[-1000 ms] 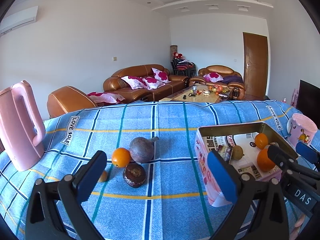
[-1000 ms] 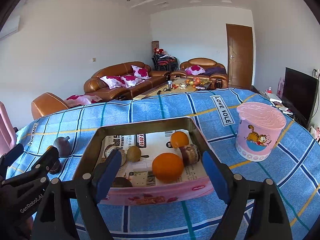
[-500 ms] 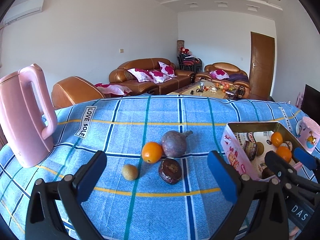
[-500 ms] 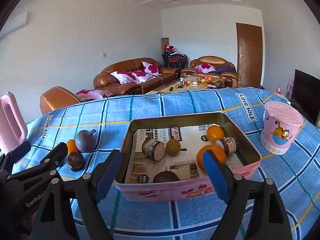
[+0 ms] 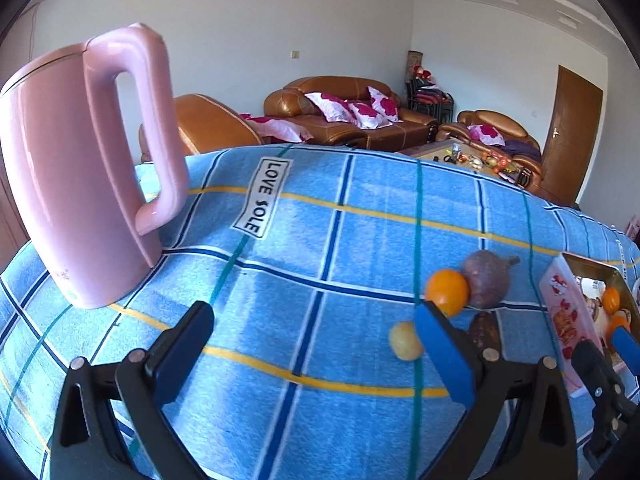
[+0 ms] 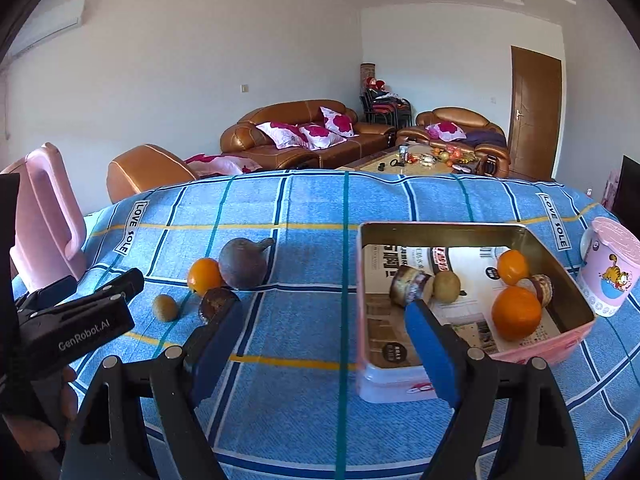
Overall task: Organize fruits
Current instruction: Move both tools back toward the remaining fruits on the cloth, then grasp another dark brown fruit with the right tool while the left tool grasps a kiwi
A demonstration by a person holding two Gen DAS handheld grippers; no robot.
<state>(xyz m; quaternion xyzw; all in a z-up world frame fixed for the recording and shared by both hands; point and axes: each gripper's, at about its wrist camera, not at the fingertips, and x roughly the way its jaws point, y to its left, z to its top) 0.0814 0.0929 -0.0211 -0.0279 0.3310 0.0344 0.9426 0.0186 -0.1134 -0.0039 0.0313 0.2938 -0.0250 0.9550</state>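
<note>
Loose fruit lies right of the left gripper point(image 5: 316, 354)

Both grippers are seen spread and empty; the kiwi point(image 5: 405, 341) sits at lower right, beside the finger point(image 5: 442, 354); the right gripper point(image 6: 320, 344) is aimed between fruit and tin point(image 6: 576, 330).

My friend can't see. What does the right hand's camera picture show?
A pink rectangular tin box on a blue checked tablecloth holds oranges and other fruit. Left of it on the cloth lie a small orange, a purple round fruit, a brown kiwi and a dark fruit. The right tool hangs open in front.
</note>
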